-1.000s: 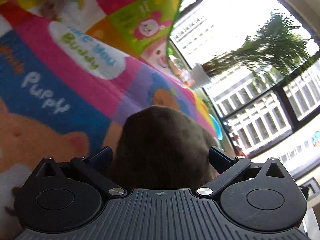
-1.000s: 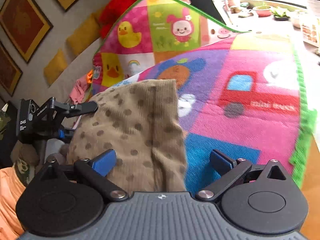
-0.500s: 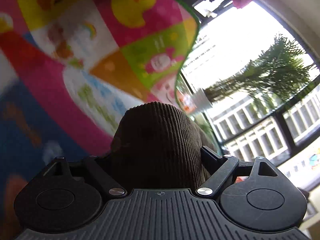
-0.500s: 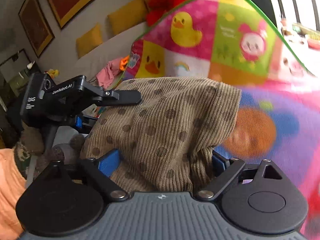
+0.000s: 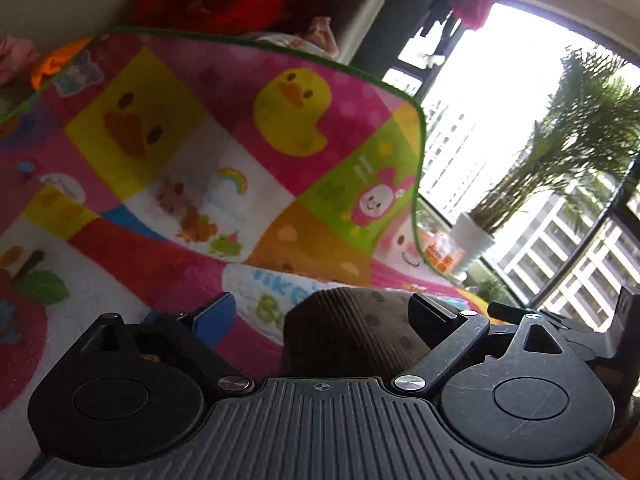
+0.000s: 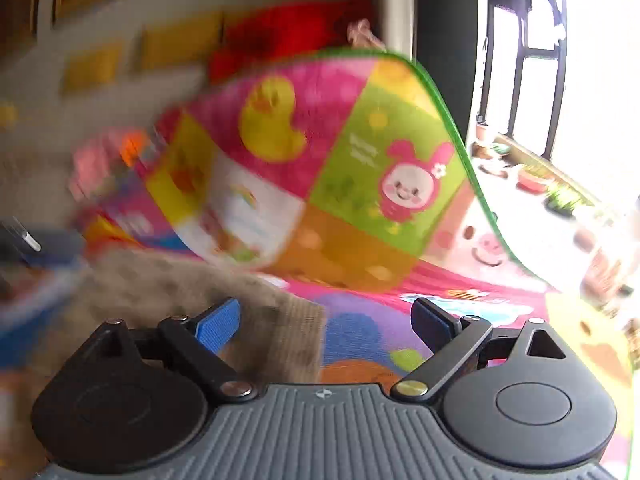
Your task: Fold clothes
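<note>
One large cartoon play mat (image 5: 224, 184) fills most of both wrist views, patterned in bright squares with a green border. Its far end curves upward. On that raised part are two yellow ducks, one pink bunny on a green square and one small rainbow on a white square.

Behind the mat, one big window (image 5: 532, 128) takes up the right side of the left wrist view, with pale buildings outside. One potted plant (image 5: 472, 236) in a white pot stands at the sill.

One brown corduroy garment (image 5: 352, 332) with darker dots lies on the mat. In the left wrist view it is a low mound between the fingers of the left gripper (image 5: 322, 314), nearer the right finger. The left gripper's jaws are spread wide and are not pinching the cloth.

In the right wrist view, which is blurred, the same garment (image 6: 192, 300) spreads across the lower left, with its edge reaching in between the two fingers. The right gripper (image 6: 324, 318) is also spread wide, released, with the garment passing under its blue-padded left finger (image 6: 218, 324) and bare mat under the right finger.
</note>
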{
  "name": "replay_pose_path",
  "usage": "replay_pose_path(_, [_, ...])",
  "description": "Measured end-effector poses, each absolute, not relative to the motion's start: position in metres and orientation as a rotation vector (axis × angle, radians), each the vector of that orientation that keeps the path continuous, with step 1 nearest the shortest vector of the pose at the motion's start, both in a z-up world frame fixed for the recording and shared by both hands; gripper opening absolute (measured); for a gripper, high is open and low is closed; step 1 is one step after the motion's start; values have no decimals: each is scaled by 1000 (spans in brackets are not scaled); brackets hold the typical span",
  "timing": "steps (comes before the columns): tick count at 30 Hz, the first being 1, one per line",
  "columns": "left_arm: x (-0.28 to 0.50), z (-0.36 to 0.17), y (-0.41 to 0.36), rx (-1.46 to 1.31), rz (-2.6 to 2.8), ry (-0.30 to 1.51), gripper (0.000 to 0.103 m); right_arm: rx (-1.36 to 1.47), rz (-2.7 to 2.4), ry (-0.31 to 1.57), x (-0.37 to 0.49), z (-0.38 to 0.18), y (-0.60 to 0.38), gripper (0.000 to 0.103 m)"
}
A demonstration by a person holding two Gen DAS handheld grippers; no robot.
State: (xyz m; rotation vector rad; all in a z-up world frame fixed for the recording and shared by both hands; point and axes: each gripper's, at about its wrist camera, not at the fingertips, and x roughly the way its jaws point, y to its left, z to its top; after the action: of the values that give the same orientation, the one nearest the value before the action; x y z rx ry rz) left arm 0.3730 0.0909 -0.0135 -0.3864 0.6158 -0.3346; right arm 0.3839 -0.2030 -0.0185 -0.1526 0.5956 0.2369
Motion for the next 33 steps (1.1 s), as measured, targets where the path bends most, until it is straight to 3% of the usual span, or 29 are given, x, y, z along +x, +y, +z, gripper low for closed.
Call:
replay_pose_path(6, [410,-49,71,-392,-344,737,101,-195,138,663,381,-45,-220,93])
replay_pose_path(9, [399,-39,69,-338,-316,695,100,-202,115,662,362,-34,-232,93])
replay_pose_path(17, [286,-7,65,-220,-413,608,101,-101,345,560,255,-14,-240,100])
replay_pose_path(22, [224,-29,45,-67,-502,689,101,-336,488,569,204,-40,-201,100])
replay_pose_path(26, [225,-47,31,94,-385,703,101,-403,462,588,212,-54,-183,101])
replay_pose_path(33, [264,-54,34,88,-293,691,102,-399,367,572,255,-56,-167,101])
